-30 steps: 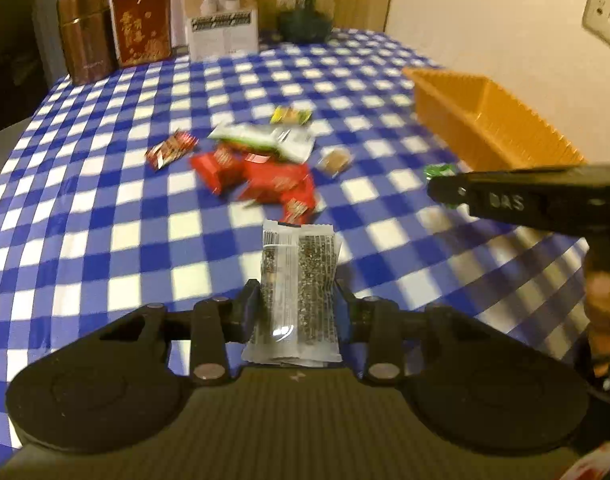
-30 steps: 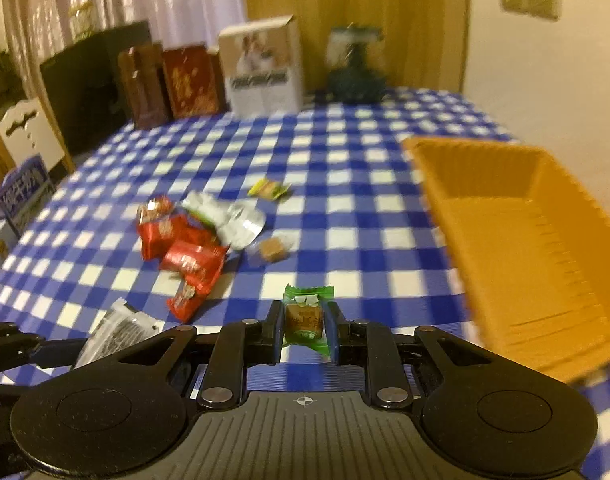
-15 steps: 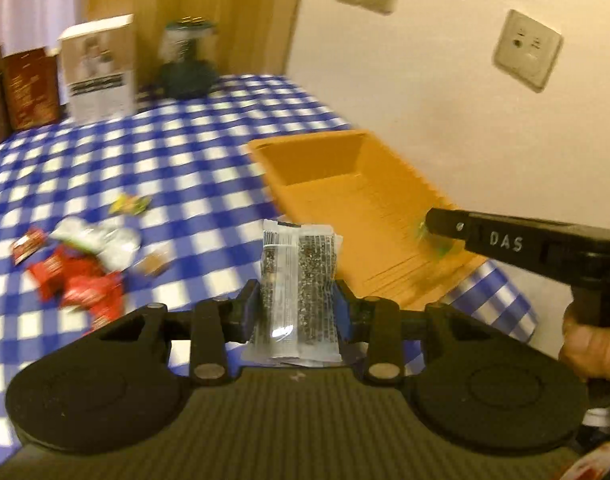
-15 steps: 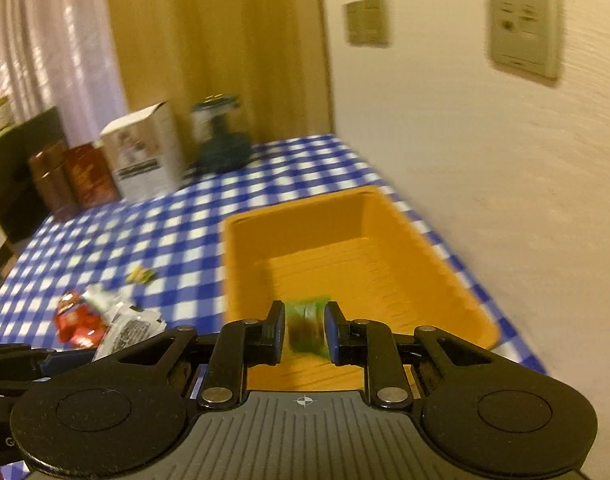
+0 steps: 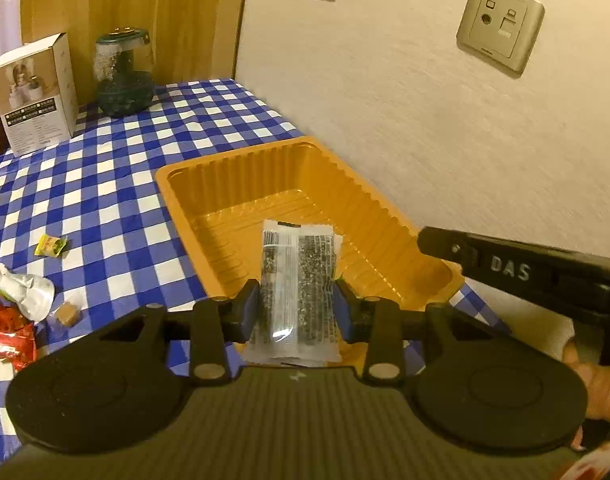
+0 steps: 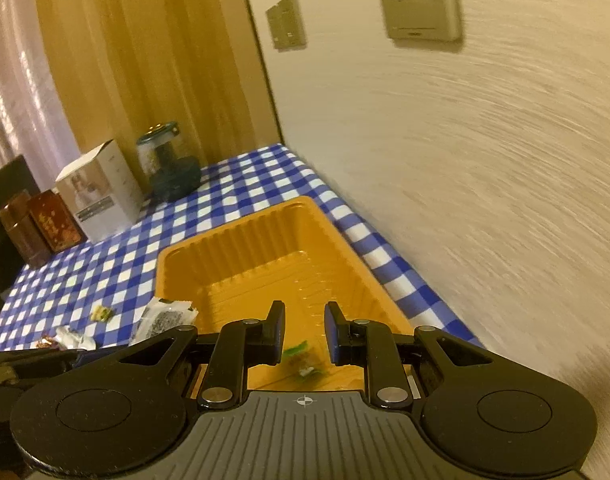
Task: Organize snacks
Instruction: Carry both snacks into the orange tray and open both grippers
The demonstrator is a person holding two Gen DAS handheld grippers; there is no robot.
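The left claw (image 5: pixel 297 308) is closed on a clear seed-bar packet (image 5: pixel 297 280), gripping it across its width so the packet's long axis runs straight forward between the 2 fingers, out over the near end of the orange tray (image 5: pixel 265 184). The tray sits along the right edge of the surface (image 5: pixel 105 184), next to the wall, with its long axis also running away from the camera, so packet and tray are roughly in line. The right claw (image 6: pixel 304 332) stands spread apart with nothing between its fingers; a small green-wrapped candy (image 6: pixel 303 360), blurred, lies just below and between them at the tray's near end, apparently in or dropping into the tray. Seen from the left wrist, the right claw hangs over the tray's near right corner. The coming move, as I judge it, turns on the packet already hanging above the tray: the left claw need only spread to let it fall flat lengthwise. The remaining snacks, a yellow candy (image 5: pixel 51 246), a silver wrapper (image 5: pixel 23 288), a small brown sweet (image 5: pixel 67 314) and red packets (image 5: pixel 9 336), lie left of the tray toward the middle of the surface, nearer the left claw.
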